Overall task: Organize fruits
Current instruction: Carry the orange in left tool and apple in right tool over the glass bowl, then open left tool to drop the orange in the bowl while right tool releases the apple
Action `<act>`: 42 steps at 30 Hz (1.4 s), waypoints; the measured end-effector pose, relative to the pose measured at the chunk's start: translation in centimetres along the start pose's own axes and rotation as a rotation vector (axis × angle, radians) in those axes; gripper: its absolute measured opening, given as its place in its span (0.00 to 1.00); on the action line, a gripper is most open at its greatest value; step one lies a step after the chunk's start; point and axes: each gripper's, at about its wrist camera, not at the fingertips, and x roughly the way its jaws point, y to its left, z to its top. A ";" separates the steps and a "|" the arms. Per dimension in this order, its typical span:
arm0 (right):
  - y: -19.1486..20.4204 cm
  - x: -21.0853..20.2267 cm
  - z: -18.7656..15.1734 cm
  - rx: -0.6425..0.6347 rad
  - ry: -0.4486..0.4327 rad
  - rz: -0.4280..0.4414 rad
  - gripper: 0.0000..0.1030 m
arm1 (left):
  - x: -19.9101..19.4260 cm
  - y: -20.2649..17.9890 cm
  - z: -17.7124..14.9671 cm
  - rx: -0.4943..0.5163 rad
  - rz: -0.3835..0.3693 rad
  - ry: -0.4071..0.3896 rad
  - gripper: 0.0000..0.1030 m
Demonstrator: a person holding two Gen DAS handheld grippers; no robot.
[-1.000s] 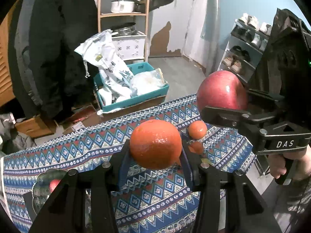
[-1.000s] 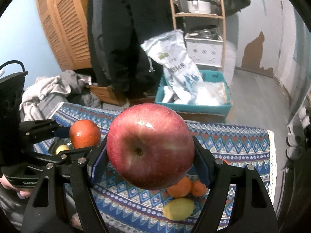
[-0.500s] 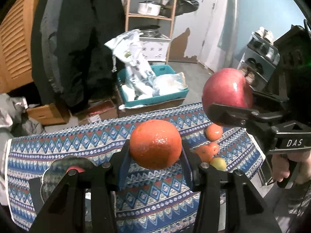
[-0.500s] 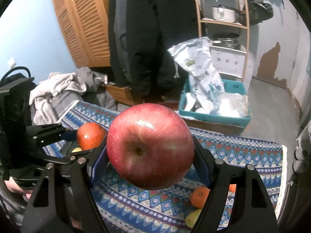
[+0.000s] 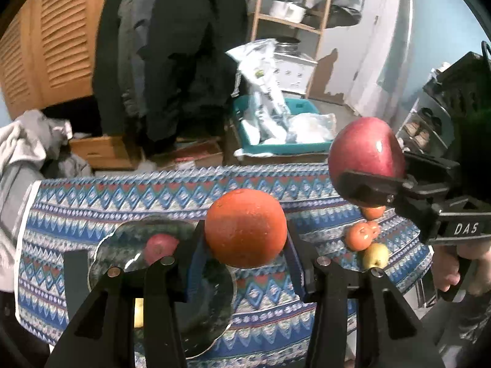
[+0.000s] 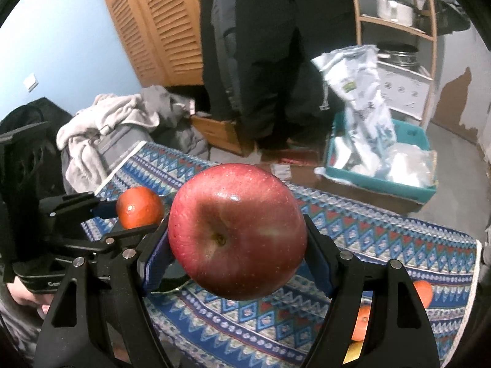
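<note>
**Two fruits in the air, bound for the plate**

While both fruits are lifted clear of the patterned tablecloth (image 5: 92, 202), the step in hand looks like the carry toward the glass plate (image 5: 116, 245). The left gripper (image 5: 245, 239) is clamped on an orange (image 5: 245, 228), poised above the plate's right side, where a red fruit (image 5: 159, 243) already lies. The right gripper (image 6: 237, 239) is clamped on a red apple (image 6: 237, 233), off to the right, above the small oranges (image 5: 360, 236) and a yellow-green fruit (image 5: 374, 254) left on the cloth. Next, I judge, each fruit must be lowered onto bare plate, clear of the red fruit, and released low enough not to roll.
</note>
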 end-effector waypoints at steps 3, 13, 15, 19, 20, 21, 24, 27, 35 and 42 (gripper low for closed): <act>1.0 1.3 0.1 -0.013 0.023 0.008 0.75 | 0.2 1.4 -0.8 -0.027 0.017 0.015 0.47; 4.7 7.2 0.0 -0.060 0.119 0.069 0.75 | 1.8 5.7 -4.7 -0.116 0.065 0.084 0.47; 5.4 8.6 -0.2 -0.067 0.146 0.091 0.74 | 2.5 6.3 -5.5 -0.131 0.079 0.105 0.47; 6.7 11.2 -0.6 -0.083 0.195 0.113 0.74 | 3.2 7.3 -6.8 -0.151 0.100 0.132 0.47; 6.9 11.7 -0.7 -0.086 0.204 0.115 0.74 | 3.3 7.5 -7.0 -0.155 0.102 0.136 0.47; 7.1 12.2 -0.8 -0.089 0.215 0.117 0.75 | 3.5 7.8 -7.3 -0.163 0.105 0.143 0.47; 7.7 13.7 -1.5 -0.102 0.253 0.120 0.75 | 4.0 8.6 -8.3 -0.187 0.112 0.166 0.47; 8.0 15.2 -2.3 -0.105 0.295 0.120 0.74 | 5.0 9.1 -9.0 -0.207 0.122 0.203 0.47; 8.4 18.1 -4.0 -0.100 0.390 0.142 0.75 | 7.0 10.3 -10.3 -0.243 0.120 0.266 0.47; 8.5 19.7 -5.1 -0.096 0.444 0.133 0.75 | 8.1 10.5 -11.0 -0.253 0.098 0.292 0.47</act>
